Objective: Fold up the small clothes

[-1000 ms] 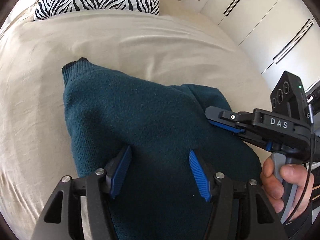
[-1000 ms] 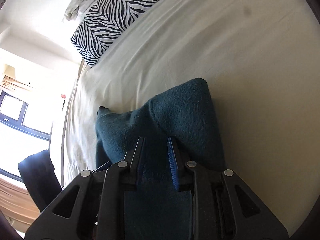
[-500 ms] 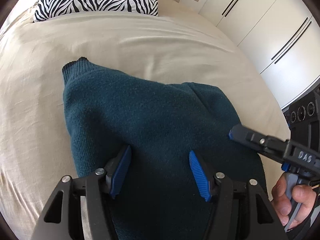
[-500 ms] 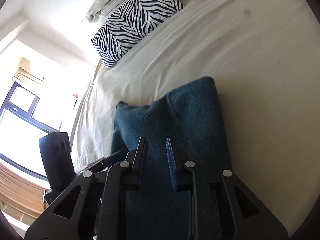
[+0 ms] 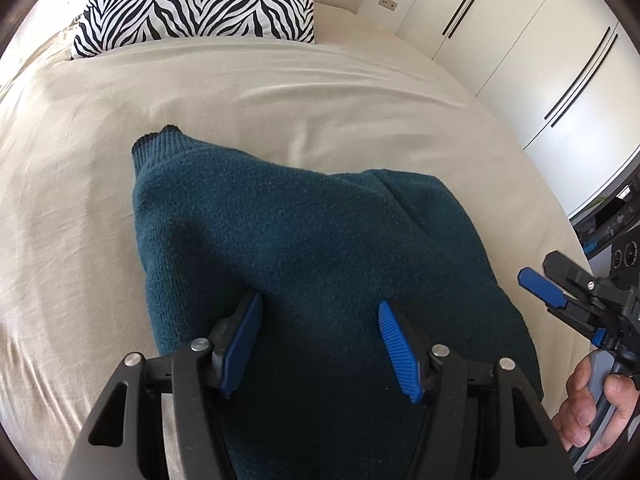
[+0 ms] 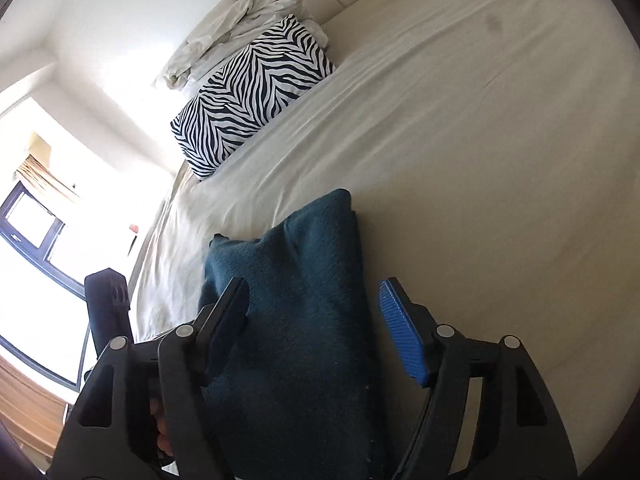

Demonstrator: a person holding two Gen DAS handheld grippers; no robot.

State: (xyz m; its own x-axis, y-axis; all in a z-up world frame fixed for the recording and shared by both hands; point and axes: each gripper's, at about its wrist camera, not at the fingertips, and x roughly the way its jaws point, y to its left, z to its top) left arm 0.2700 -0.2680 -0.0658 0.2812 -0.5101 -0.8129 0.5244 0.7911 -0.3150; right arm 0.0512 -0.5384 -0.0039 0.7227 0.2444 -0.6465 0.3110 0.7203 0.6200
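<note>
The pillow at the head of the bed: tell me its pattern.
The pillow has a black-and-white zebra-stripe pattern, clearest in the left wrist view.

The sweater point(image 5: 312, 264) is fuzzy, matt teal knit with a ribbed cuff. The sheet point(image 5: 280, 92) is matt cream cloth, lightly creased. The pillow point(image 5: 200, 4) is smooth printed cloth. Both grippers have ribbed blue pads point(image 5: 396, 344) on matt black plastic. The wardrobe point(image 5: 540, 40) is smooth white.

Folded teal sweater point(image 5: 312, 248) on bed point(image 5: 280, 92)
</note>
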